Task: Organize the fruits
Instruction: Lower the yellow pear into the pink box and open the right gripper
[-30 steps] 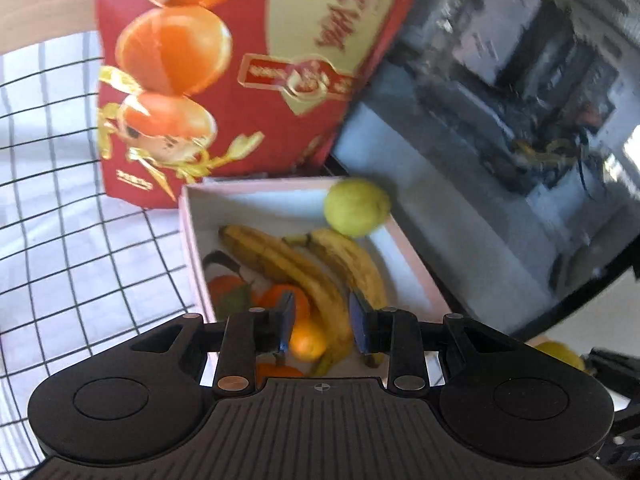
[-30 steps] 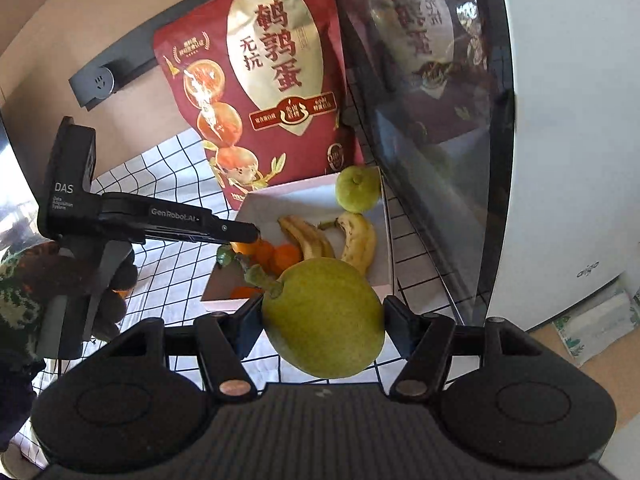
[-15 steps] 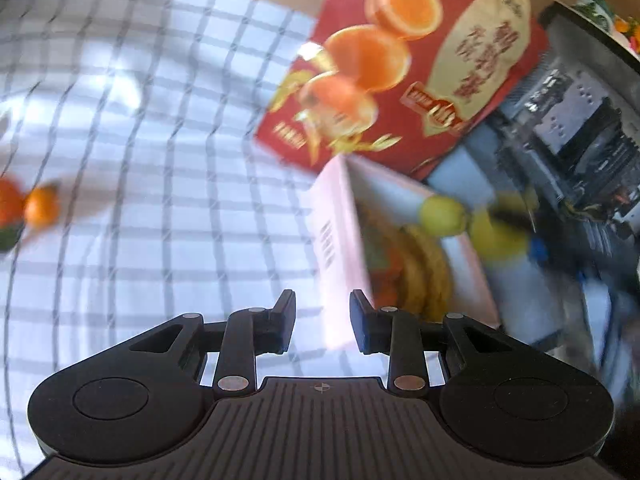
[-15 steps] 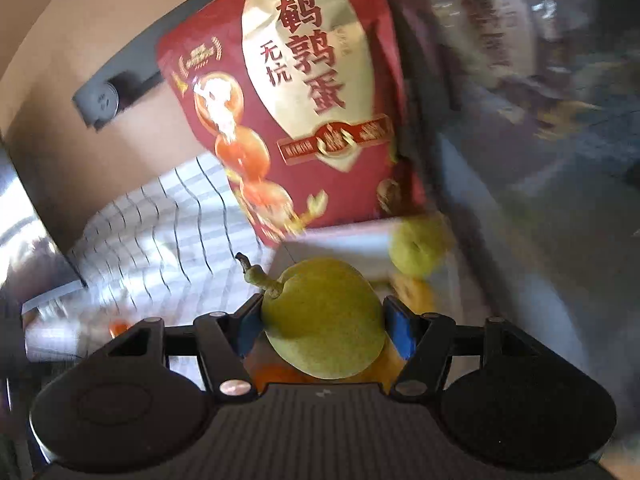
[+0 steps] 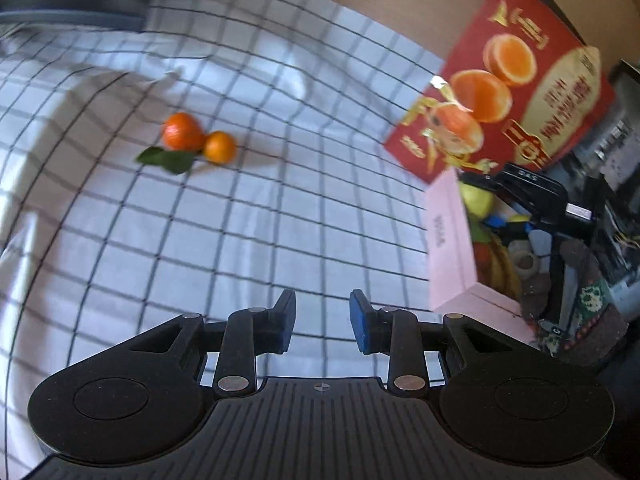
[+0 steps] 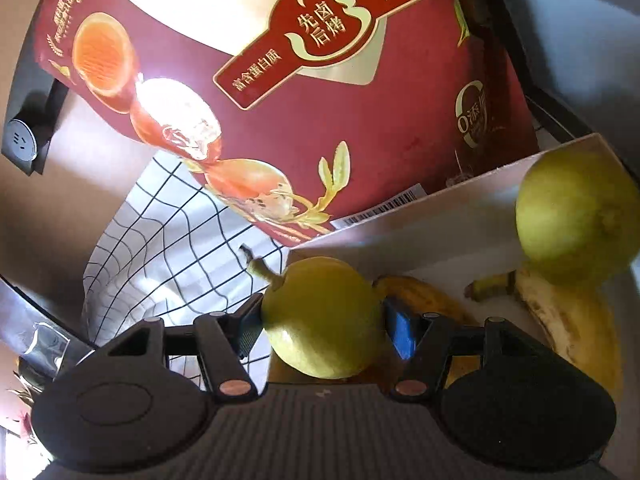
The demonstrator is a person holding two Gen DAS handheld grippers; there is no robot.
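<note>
My right gripper [image 6: 322, 318] is shut on a yellow-green pear [image 6: 320, 332] with its stem up, held over the near end of the pink box [image 6: 440, 224]. Inside the box lie a second pear [image 6: 576, 216] and two bananas [image 6: 572, 324]. In the left wrist view, the box [image 5: 450, 240] stands at the right with the right gripper [image 5: 532, 196] over it. My left gripper [image 5: 322, 322] is shut with nothing between its fingers, above the checked cloth. Two mandarins [image 5: 182, 131] with a green leaf [image 5: 168, 159] lie on the cloth far to its upper left.
A tall red snack bag [image 6: 280, 80] leans right behind the box. A dark appliance [image 5: 612, 120] stands to the right of the box. A wall socket [image 6: 20, 140] sits at the left. A person's gloved hand [image 5: 580, 292] holds the right gripper. The checked cloth [image 5: 240, 220] covers the table.
My left gripper swung away from over the box to the left, bringing the two mandarins into view. The right gripper carried the pear forward and down over the box.
</note>
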